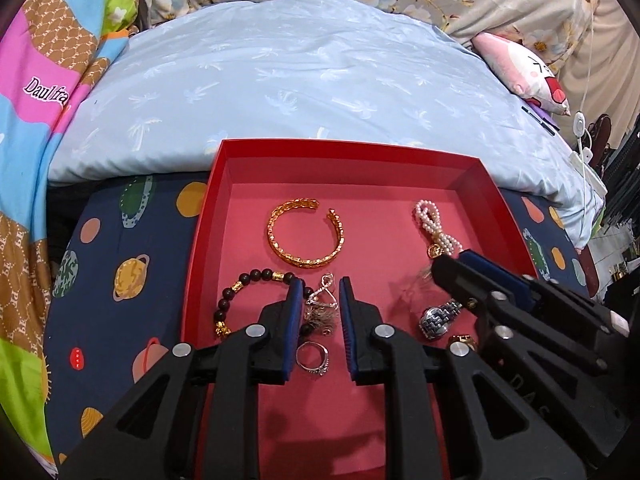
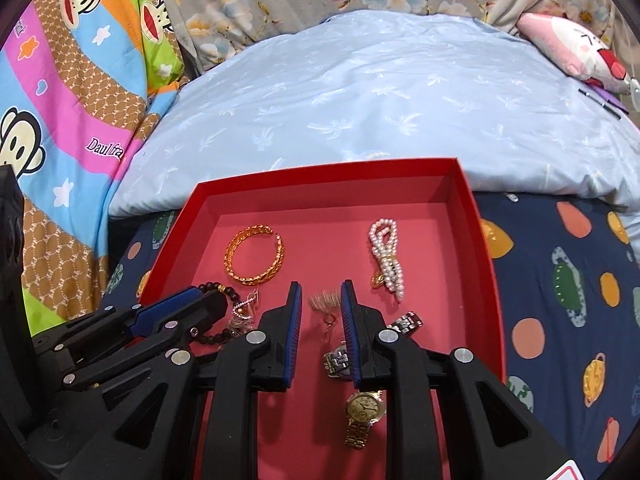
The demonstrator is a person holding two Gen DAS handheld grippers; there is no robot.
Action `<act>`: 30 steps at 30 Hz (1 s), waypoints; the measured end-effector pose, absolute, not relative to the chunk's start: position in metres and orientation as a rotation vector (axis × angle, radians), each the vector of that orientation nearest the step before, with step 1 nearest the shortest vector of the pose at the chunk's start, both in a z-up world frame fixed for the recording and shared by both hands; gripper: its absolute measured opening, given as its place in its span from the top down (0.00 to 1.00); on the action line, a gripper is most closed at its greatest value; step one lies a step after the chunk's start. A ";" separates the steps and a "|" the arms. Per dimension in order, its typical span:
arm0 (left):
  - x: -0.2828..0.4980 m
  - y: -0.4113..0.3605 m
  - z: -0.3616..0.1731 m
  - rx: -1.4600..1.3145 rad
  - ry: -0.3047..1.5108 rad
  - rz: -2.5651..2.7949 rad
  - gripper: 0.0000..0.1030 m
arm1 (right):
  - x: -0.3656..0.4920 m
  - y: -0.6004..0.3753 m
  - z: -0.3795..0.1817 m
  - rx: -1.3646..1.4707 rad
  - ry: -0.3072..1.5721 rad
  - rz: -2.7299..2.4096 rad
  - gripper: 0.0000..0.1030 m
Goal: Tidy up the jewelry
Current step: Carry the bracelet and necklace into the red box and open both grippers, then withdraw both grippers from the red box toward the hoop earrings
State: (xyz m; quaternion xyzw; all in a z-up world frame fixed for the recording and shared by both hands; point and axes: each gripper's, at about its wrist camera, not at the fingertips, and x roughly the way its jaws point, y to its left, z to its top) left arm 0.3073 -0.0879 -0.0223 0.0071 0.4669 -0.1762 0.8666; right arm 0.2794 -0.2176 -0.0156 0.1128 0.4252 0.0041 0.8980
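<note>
From the left wrist, the left gripper hangs with jaws apart and empty over a red box, partly hiding a bead bracelet and what may be a tangled chain. From the right wrist, the right gripper, also apart and empty, covers part of a silver watch; the box sits on planet-print bedding.

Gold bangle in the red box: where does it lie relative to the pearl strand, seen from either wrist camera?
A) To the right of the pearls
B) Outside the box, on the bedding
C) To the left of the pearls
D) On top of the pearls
C. The gold bangle lies flat on the box floor, left of the pearl strand and apart from it, inside the red box.
</note>
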 end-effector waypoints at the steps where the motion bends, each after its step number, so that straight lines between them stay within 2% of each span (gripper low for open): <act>1: 0.307 -0.088 -0.021 0.012 0.978 -0.371 0.81 | 0.277 -0.217 -0.013 0.222 0.874 0.004 0.80; 3: 0.303 -0.085 -0.016 0.009 0.966 -0.360 0.73 | 0.273 -0.217 -0.007 0.222 0.862 0.000 0.78; 8: 0.286 -0.068 0.007 -0.015 0.925 -0.352 0.66 | 0.240 -0.228 0.023 0.267 0.809 -0.009 0.71; 19: 0.202 -0.016 0.028 -0.009 0.923 -0.334 0.65 | 0.127 -0.238 0.032 0.293 0.829 -0.087 0.68; 30: 0.120 0.008 0.004 0.011 1.001 -0.338 0.64 | 0.038 -0.223 0.005 0.298 0.918 -0.101 0.68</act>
